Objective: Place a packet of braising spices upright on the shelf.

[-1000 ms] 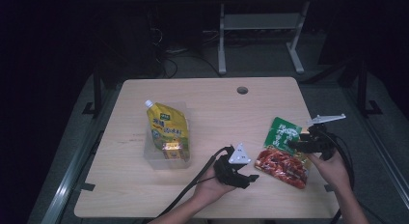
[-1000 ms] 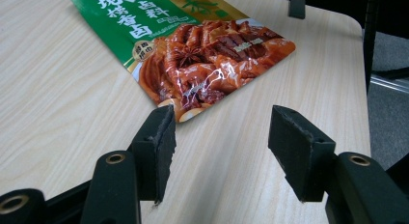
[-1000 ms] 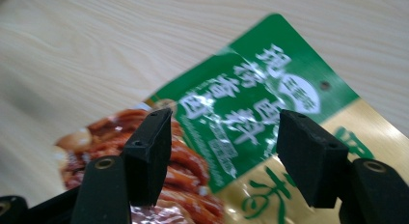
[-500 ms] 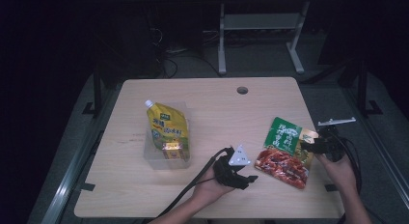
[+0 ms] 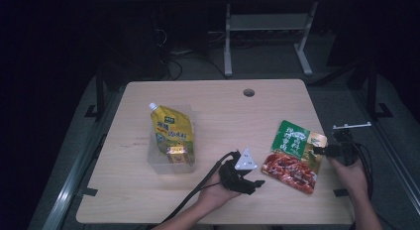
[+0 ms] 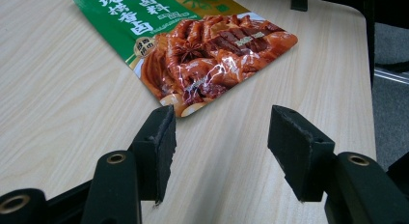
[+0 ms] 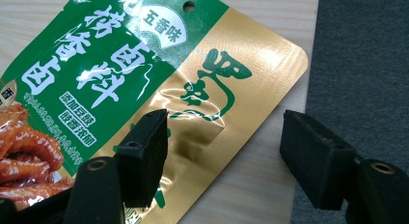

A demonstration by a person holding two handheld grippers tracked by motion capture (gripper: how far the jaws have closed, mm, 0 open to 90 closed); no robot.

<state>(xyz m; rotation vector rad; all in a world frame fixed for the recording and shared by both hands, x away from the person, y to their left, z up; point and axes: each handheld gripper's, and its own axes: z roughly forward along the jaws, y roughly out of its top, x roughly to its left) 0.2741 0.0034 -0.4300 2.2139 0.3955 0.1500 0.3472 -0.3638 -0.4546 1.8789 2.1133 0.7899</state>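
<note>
green and gold snack packet (image 5: 294, 153) lying flat on the desk (image 5: 218, 111), near its right-hand edge, printed face up, with its gold corner close to the rim. right tongs (image 5: 324, 150) at that gold corner: in the right gripper view the jaws stand spread and have just been opening, one pad (image 7: 144, 154) over the gold film and the other pad (image 7: 313, 154) beyond the packet's edge, above the rim of the desk and the grey floor (image 7: 366, 55). the corner lies between the jaws, but neither pad presses on it. left tongs (image 5: 247, 178) rest in the hand (image 5: 218, 193) just beside the packet's lower corner, the one printed with braised meat; in the left gripper view (image 6: 222, 132) the jaws are spread with bare desk between them, and the packet's tip lies just ahead of one pad (image 6: 161, 134). a yellow spouted pouch (image 5: 171, 133) lies in a clear tray (image 5: 153, 160), well apart to the left.

likely faults from here, as judged: the film lies flat, so a pad closing from above may only slide over the glossy surface and pinch nothing; a sideways push could skid the packet off the nearby rim; a grip on one corner alone may let the limp packet fold or swing when lifted.
</note>
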